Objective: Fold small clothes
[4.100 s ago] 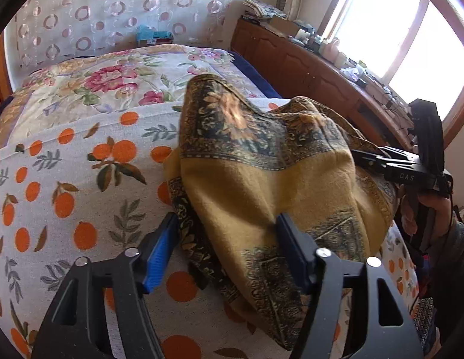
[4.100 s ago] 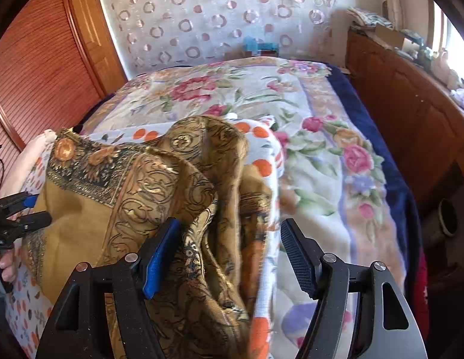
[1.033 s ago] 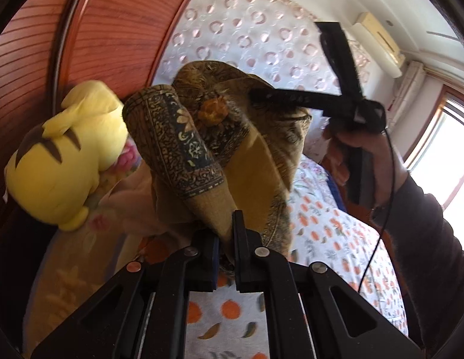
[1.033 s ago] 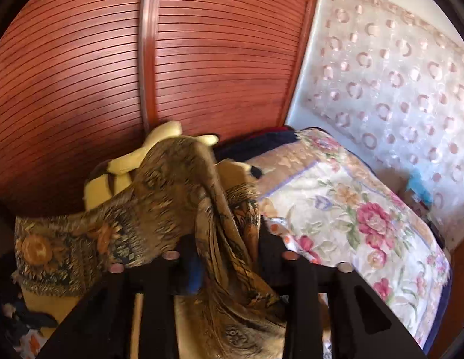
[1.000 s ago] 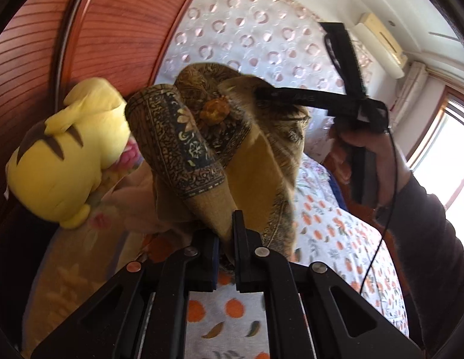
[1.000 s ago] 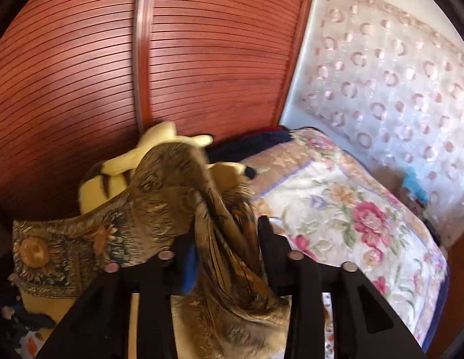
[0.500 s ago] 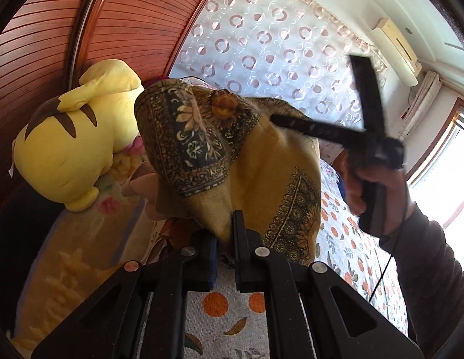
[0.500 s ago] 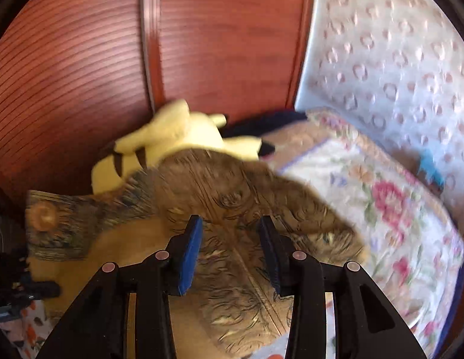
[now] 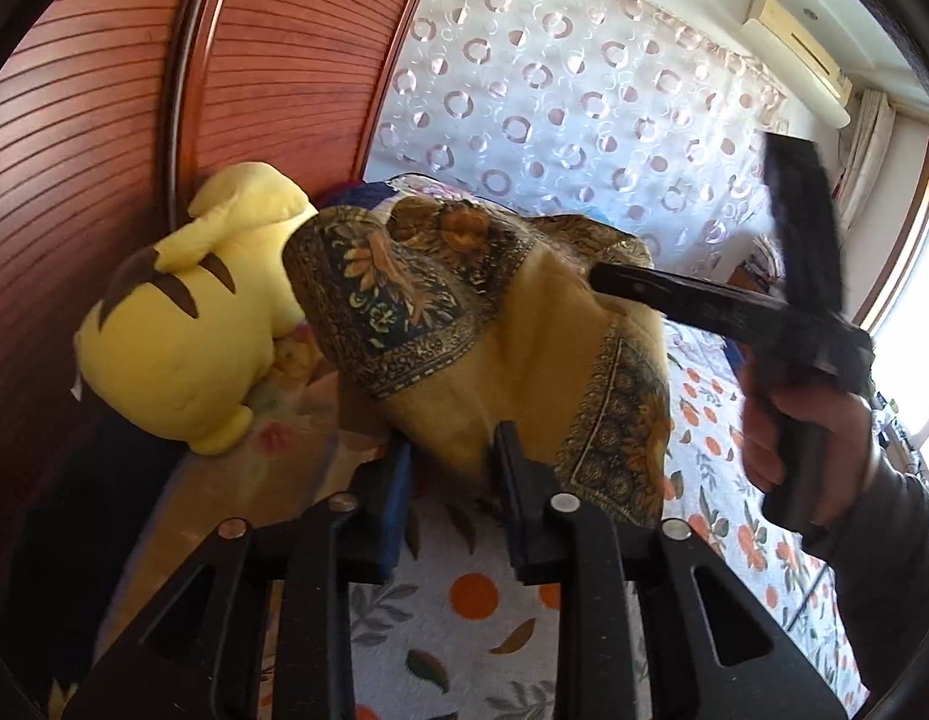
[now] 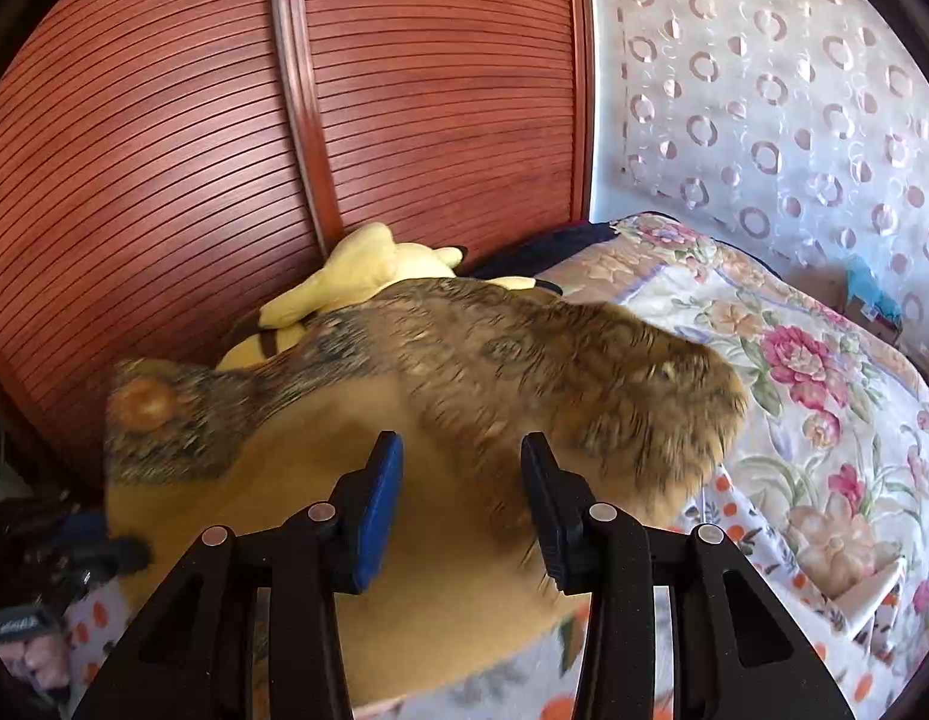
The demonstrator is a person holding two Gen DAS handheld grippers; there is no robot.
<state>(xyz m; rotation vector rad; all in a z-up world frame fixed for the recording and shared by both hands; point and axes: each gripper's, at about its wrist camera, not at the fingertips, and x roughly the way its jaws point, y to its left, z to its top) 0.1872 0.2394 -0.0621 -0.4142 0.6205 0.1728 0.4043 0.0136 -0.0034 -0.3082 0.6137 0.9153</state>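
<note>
A mustard-yellow cloth point(image 9: 512, 348) with dark ornate borders hangs bunched in the air above the bed. My left gripper point(image 9: 452, 450) has its jaws partly apart, with a fold of the cloth between the fingers. My right gripper point(image 10: 461, 456) is open, and the cloth point(image 10: 440, 420) lies blurred just beyond its fingers, not held. In the left wrist view the right gripper point(image 9: 596, 276) is a dark bar with its tip against the cloth, held by a hand at the right.
A yellow plush toy point(image 9: 182, 324) lies against the red-brown slatted wardrobe point(image 9: 104, 150) at the left. The bed has an orange-print sheet point(image 9: 464, 630) and a floral quilt point(image 10: 794, 372). A patterned curtain point(image 9: 584, 96) hangs behind.
Both grippers have opened: the right let go of the cloth and the left's jaws parted. The cloth has dropped and spread lower over the bed.
</note>
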